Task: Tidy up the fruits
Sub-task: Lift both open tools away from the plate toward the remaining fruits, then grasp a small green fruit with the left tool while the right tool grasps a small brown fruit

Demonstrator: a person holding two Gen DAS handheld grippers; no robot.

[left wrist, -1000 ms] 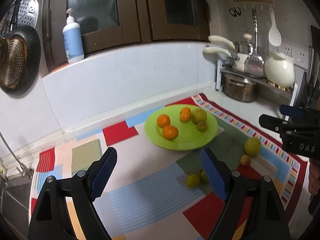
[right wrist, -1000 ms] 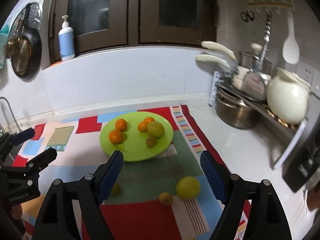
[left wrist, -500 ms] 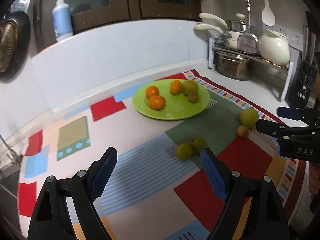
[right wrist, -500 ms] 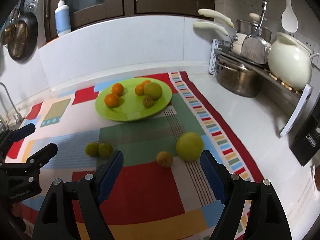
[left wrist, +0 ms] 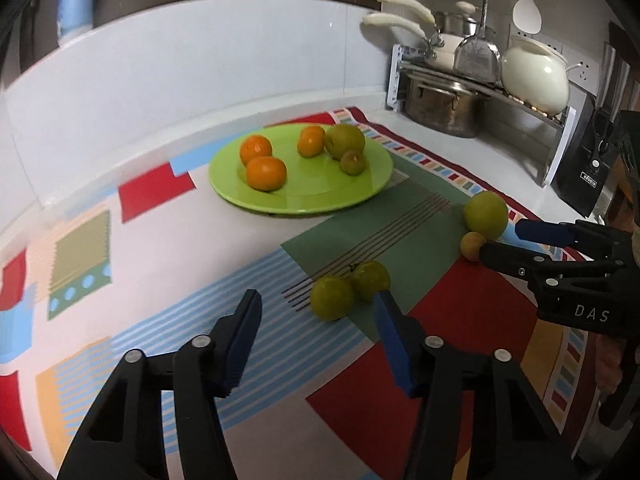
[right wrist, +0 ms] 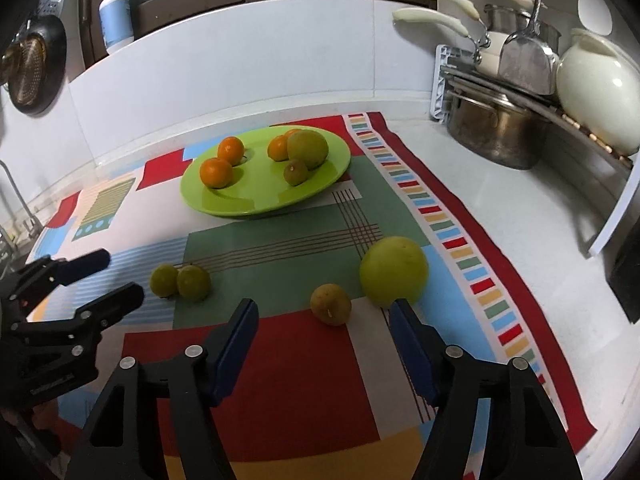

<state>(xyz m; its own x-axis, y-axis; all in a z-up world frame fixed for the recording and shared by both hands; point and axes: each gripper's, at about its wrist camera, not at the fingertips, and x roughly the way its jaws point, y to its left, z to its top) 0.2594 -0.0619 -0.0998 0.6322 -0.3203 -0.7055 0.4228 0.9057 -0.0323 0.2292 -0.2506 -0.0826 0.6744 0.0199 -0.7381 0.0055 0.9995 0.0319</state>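
Left wrist: patchwork mat [left wrist: 160, 272] under green plate [left wrist: 304, 196]; two green fruits [left wrist: 348, 290] lay near plate, just ahead of left gripper [left wrist: 318, 322], spread wide, empty. Soap bottle [left wrist: 74, 4] blurred.

Right wrist: right gripper [right wrist: 324, 320] gaped, empty; small yellow fruit [right wrist: 331, 304] and large green fruit [right wrist: 394, 271] nearside of plate. Hanging pan [right wrist: 34, 68] cut off.

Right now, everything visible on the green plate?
The plate is round, shallow, glossy lime green, plastic by the look. It lies flat on the far part of the patterned mat. It holds three oranges, one large green fruit and one small brownish-green fruit. Neither gripper touches it.
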